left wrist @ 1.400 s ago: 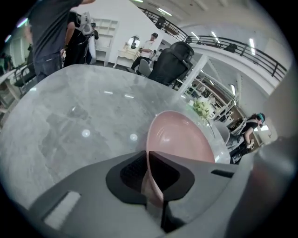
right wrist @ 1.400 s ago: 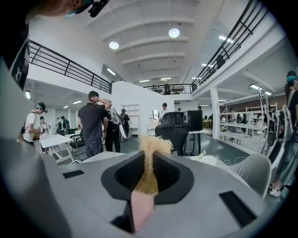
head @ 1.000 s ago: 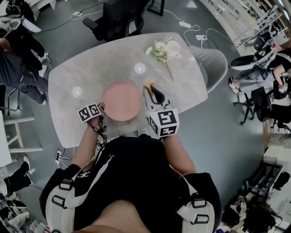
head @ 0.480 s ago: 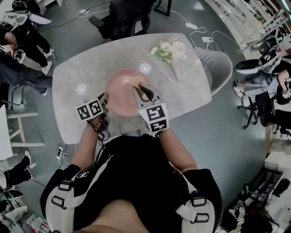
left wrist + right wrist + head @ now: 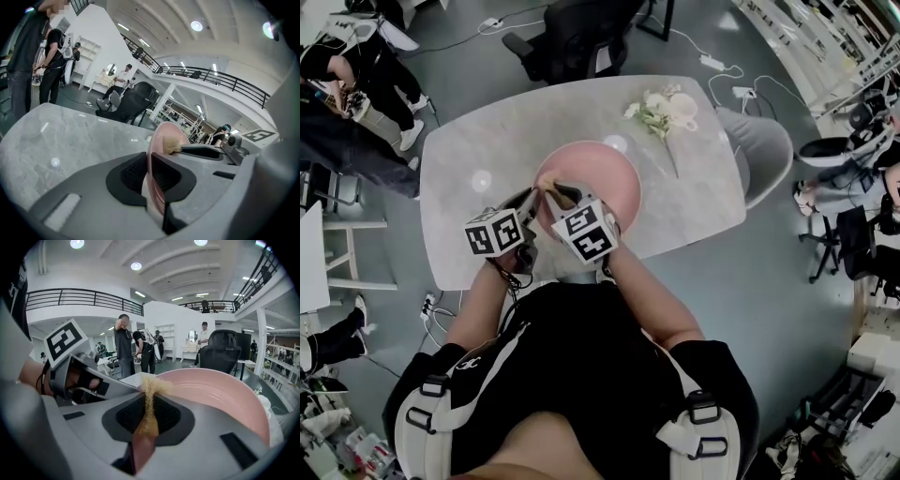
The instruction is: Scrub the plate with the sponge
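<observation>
Half a second earlier the right gripper (image 5: 555,190) held the sponge (image 5: 548,181) over the middle of the pink plate (image 5: 600,178); it has now crossed to the plate's left rim, close to the left gripper (image 5: 532,199). The plate lies on the grey table (image 5: 478,141).

The left gripper view alone shows its fingers (image 5: 133,171) pinching the plate's rim (image 5: 159,140), the plate seen edge-on. The right gripper view alone shows its fingers (image 5: 168,416) pressed on the thin tan sponge (image 5: 151,385), whose frayed tip meets the plate's edge.

Each gripper's cube (image 5: 494,232) bears black-and-white square markers, not letters.
</observation>
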Available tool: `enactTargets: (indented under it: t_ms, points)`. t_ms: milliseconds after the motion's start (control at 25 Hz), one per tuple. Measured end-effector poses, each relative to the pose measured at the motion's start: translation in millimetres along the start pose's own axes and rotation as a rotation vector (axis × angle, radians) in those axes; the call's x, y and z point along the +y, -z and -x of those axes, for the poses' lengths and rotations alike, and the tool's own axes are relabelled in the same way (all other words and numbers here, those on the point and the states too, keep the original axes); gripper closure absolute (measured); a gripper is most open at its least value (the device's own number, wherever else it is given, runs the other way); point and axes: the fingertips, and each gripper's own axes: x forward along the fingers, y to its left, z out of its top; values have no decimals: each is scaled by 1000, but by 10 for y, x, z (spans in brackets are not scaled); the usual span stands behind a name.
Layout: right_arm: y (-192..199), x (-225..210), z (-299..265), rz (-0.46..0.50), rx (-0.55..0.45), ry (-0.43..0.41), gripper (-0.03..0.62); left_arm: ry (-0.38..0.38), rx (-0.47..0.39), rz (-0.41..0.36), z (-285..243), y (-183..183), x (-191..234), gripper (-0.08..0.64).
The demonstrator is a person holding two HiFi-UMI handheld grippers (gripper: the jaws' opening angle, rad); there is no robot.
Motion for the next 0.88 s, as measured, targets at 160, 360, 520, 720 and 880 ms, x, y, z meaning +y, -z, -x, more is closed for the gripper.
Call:
enactTargets:
  t_ms: [160,360,520,720,880]
  points:
    - [9,26,-136,17,25,-3,540,2,1,-62,61,-26,-101,531]
    - [-44,-41,-178,29,20,8,540,-4,-3,-102,118,-47,-111,529]
    - [-63,-222,-167,27,9,52,540,6,4,-80,142,-31,-95,528]
    - [-84,-519,-89,44,6,124,540,16,16,-57,177,-29,-73,528]
    - [0,-717,-12,89,38,184,540,18,1,-48,218,-61,-61,525]
